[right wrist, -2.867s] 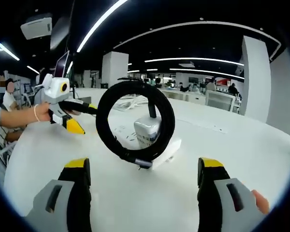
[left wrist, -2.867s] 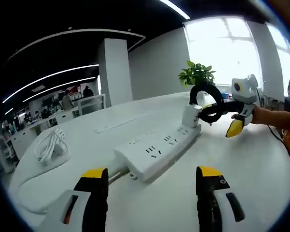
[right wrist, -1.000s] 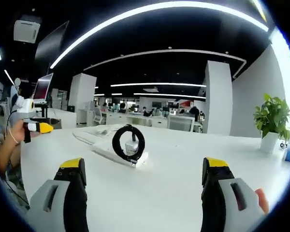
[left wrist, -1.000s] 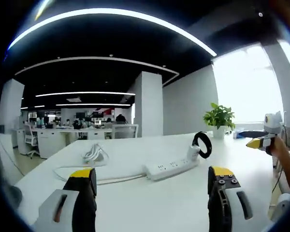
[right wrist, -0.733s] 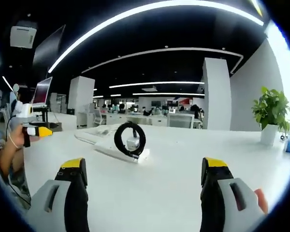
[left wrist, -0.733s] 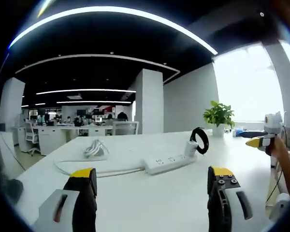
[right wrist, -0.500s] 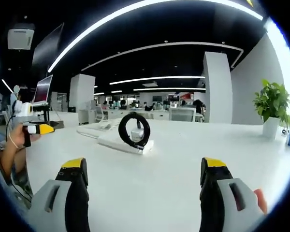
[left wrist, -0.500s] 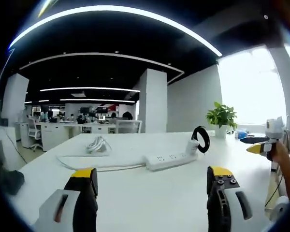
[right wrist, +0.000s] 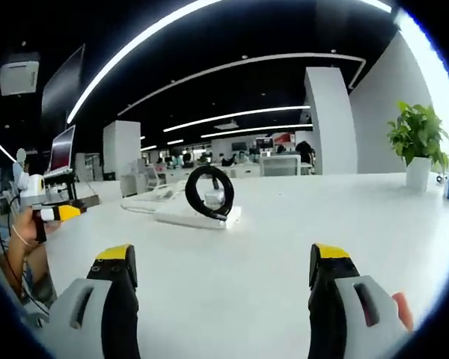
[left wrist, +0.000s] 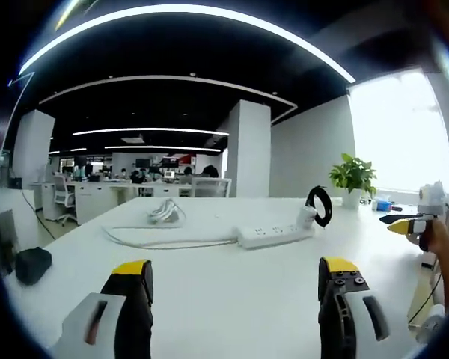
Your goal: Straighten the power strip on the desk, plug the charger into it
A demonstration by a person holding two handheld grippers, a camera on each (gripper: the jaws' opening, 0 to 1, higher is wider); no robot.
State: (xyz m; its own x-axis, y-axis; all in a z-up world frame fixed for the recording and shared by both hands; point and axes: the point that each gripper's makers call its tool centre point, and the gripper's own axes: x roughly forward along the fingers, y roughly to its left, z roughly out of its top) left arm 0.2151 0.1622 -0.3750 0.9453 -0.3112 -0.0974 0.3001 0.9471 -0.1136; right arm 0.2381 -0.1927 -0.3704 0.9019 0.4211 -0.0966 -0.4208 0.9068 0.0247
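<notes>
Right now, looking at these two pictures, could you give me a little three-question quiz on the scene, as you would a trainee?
1. True or false: the white charger with its black coiled cable already sits in the power strip.
2. Multiple choice: the jaws of the left gripper and the right gripper are A) shut on the strip, B) open and holding nothing, C) shut on the charger.
3. Fill in: a potted ___ stands on the desk near the bright window.

Key: 1 true; 2 B; 3 plant.
</notes>
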